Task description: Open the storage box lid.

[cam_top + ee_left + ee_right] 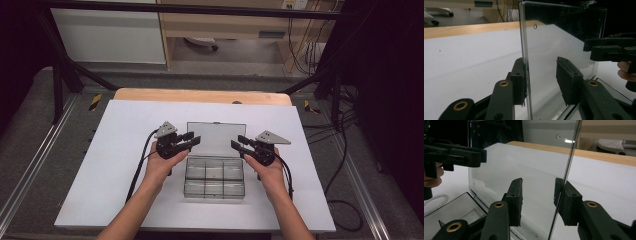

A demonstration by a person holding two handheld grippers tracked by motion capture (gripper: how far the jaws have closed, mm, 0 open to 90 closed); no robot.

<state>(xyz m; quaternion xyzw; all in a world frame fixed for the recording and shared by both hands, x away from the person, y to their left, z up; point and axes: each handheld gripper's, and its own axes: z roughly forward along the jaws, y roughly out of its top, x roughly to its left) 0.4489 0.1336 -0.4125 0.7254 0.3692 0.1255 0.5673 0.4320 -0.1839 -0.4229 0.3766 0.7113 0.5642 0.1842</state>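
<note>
A clear plastic compartment box (214, 177) lies on the white sheet, its lid (216, 138) standing upright at the back. My left gripper (192, 140) is at the lid's left side edge and my right gripper (239, 142) at its right side edge. In the left gripper view the lid (554, 42) has its edge between the jaws of the left gripper (541, 62), close against one pad and well off the other. In the right gripper view the lid (524, 162) stands likewise inside the right gripper (538, 182), its edge beside one pad. Both grippers are open.
The white sheet (125, 150) covers a wooden table (200, 95) with bare room on both sides of the box. Black frame posts stand at the back corners. Cables (345, 150) trail over the floor at the right. A cabinet stands behind the table.
</note>
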